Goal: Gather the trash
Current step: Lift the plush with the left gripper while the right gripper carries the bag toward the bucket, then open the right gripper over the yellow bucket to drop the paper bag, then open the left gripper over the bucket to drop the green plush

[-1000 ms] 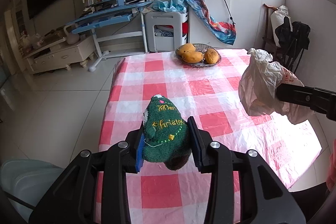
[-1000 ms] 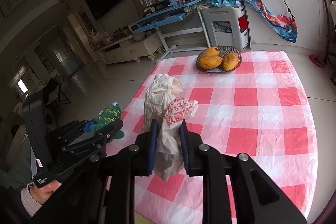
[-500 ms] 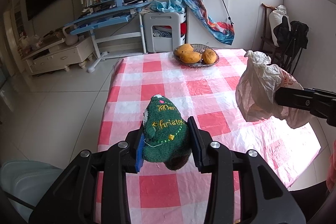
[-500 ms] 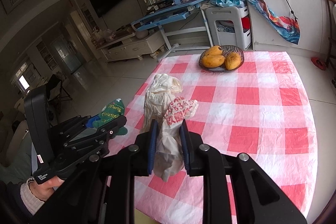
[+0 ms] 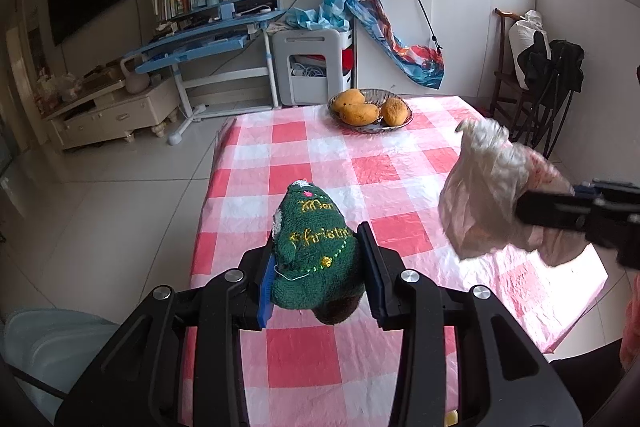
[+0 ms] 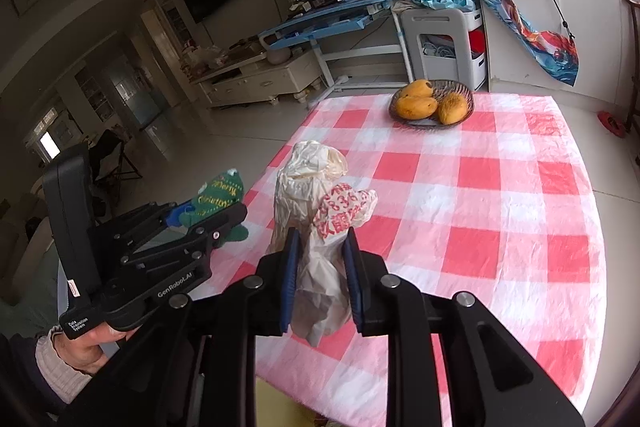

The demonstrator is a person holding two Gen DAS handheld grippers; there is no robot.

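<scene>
A living room with a blue desk and white cabinets lies behind a tabletop (image 5: 400, 163) in a red-and-white checked cloth. The left claw (image 5: 318, 279) is closed around a green knitted Christmas-tree toy (image 5: 314, 251), held above the near left edge. The right claw (image 6: 320, 279) pinches a crumpled plastic bag (image 6: 316, 211) above the near edge. Both look light and soft; the bag likely slips, so gripping its bunched middle suits it. Both claws point level toward the fruit bowl (image 5: 370, 109) at the far edge.
</scene>
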